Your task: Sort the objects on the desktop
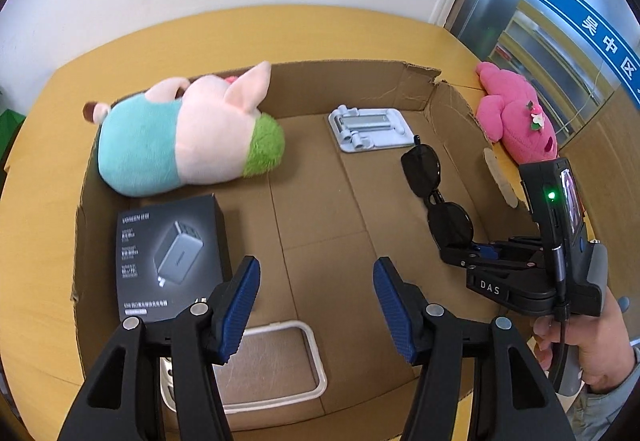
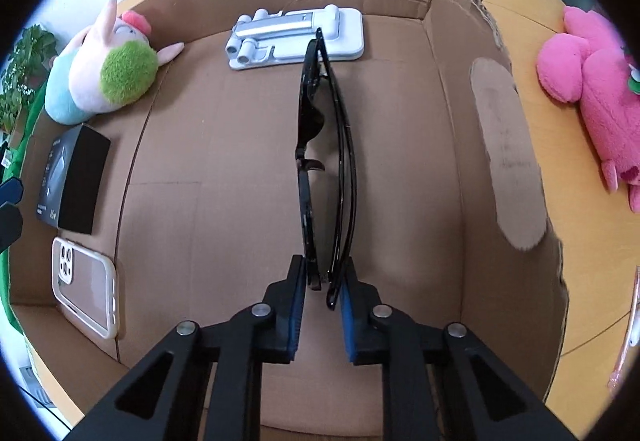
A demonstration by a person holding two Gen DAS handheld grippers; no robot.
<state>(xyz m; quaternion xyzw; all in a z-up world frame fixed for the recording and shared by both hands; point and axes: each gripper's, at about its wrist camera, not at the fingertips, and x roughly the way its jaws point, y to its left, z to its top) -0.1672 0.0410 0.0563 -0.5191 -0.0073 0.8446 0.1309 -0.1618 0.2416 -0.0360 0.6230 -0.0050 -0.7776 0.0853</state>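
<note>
My right gripper [image 2: 323,287] is shut on black folded sunglasses [image 2: 326,161] and holds them over the floor of the open cardboard box [image 2: 452,169]. In the left wrist view the right gripper [image 1: 460,255] and the sunglasses [image 1: 436,189] are at the box's right side. My left gripper [image 1: 316,305] is open and empty above the box's near part. In the box lie a pig plush [image 1: 188,137], a black charger box [image 1: 172,257], a clear phone case [image 1: 276,365] and a white phone stand [image 1: 370,129].
A pink plush [image 1: 516,113] lies on the yellow table [image 1: 280,29] outside the box, at its right; it also shows in the right wrist view [image 2: 596,97]. A white wall stands behind the table. A green plant [image 2: 20,73] is at the far left.
</note>
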